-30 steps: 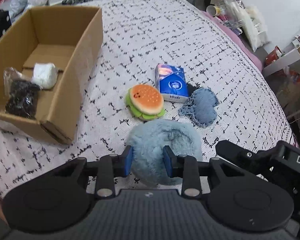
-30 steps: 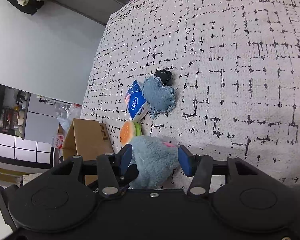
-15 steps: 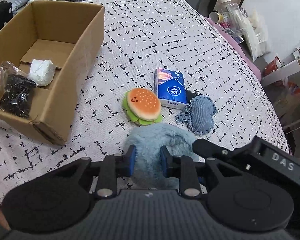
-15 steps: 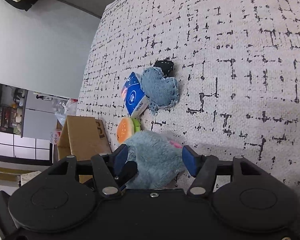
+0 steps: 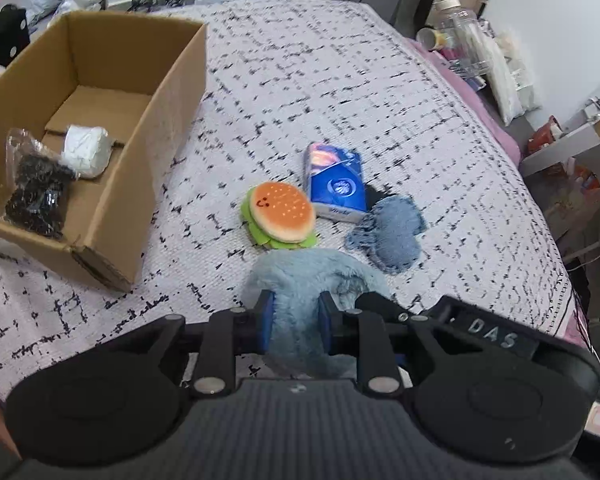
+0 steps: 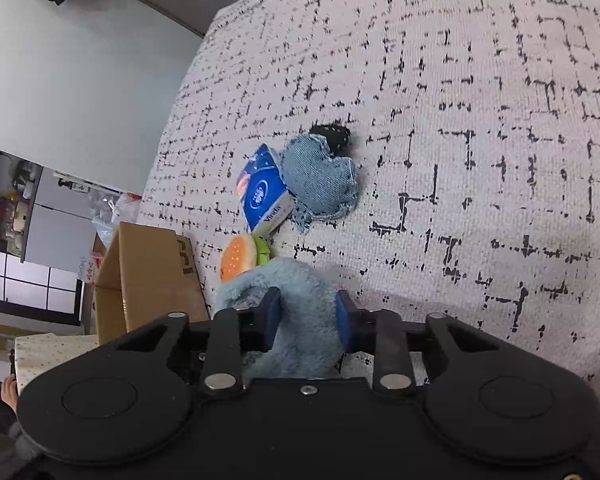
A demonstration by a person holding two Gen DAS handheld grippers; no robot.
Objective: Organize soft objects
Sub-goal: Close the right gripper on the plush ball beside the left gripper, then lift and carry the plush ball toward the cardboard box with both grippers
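Fluffy blue plush [image 5: 300, 300]: lying on the bed cover [image 5: 320, 80] at the near edge, pinched from two sides. Left gripper [image 5: 296, 326] has its pads pressed into a narrow fold of fur; right gripper [image 6: 306, 320] clamps a wider bulge of the same plush [image 6: 296, 320], jaws set further apart. Both tools sit equally near, each at 6 o'clock of the plush in its own view, fingers pointing along it. Burger toy [image 5: 280, 216]: just beyond the plush at 12 o'clock, touching or nearly so. Tissue pack [image 5: 336, 182]: at 1 o'clock, beside the burger. Denim heart [image 5: 392, 236]: at 2 o'clock, against the pack; a small black item [image 6: 334, 138] peeks from behind it in the right view. Box [image 5: 140, 152]: open, at 10 o'clock of the plush in the left view, well apart, long axis running away from the camera; holds a white wad [image 5: 86, 150] and a black bagged item [image 5: 36, 196]. Judged next move: lift and carry toward 10 o'clock, over the box's near wall, left tool leading.
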